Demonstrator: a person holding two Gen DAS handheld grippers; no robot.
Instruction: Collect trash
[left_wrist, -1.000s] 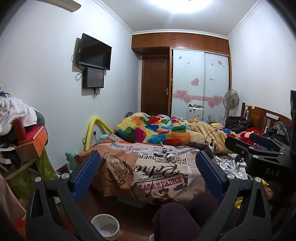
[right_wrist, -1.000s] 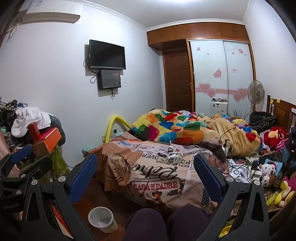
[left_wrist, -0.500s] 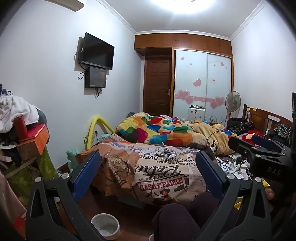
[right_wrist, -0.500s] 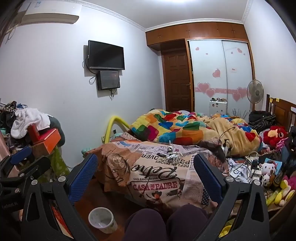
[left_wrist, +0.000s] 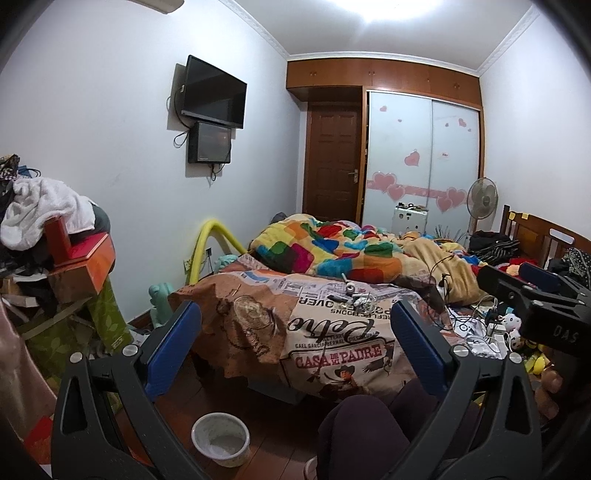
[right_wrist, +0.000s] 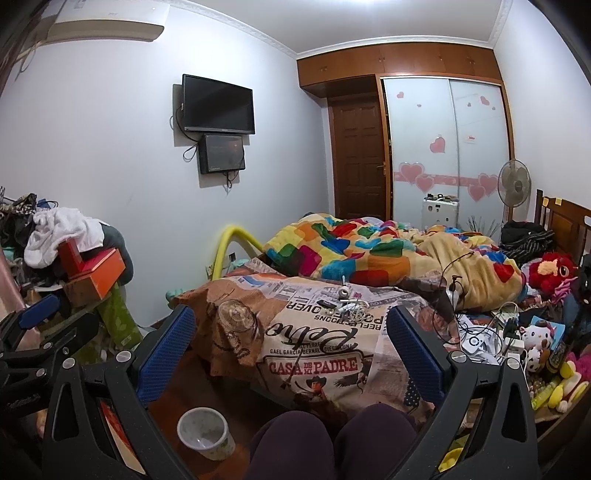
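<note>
Both grippers stand wide apart and empty, held above the person's knees (right_wrist: 332, 439) and facing the bed (left_wrist: 332, 332). The left gripper (left_wrist: 295, 350) has black plastic arms with ribbed blue pads (left_wrist: 173, 347); the right gripper (right_wrist: 291, 350) is built the same, and its black body shows at the right edge of the left wrist view with the letters "DAS" on it.

On the dark wooden floor (right_wrist: 192, 384), just beside the person's legs, stands a round white paper tub (right_wrist: 205, 432), open at the top, with a faint green print on its wall. A crumpled clear plastic cup (right_wrist: 236, 317) lies on its side on the near left part of the bed. A small heap of white and grey bits with thin wires (right_wrist: 345, 306) lies in the middle of the bed, well apart from both grippers.

The bed carries a soft newspaper-print cover (left_wrist: 325, 343) reading "CASA DE MI PADRE", "GAEL GARCIA BERNAL" and a large script word upside down. Behind it lies a fleecy quilt (left_wrist: 332, 251) of coloured blocks. Tangled cables and plush toys (right_wrist: 535, 336) crowd the right side. On the left, a pile of clothes and a red box (left_wrist: 74, 251) sit by the wall, under a flat black television (left_wrist: 214, 92)
</note>
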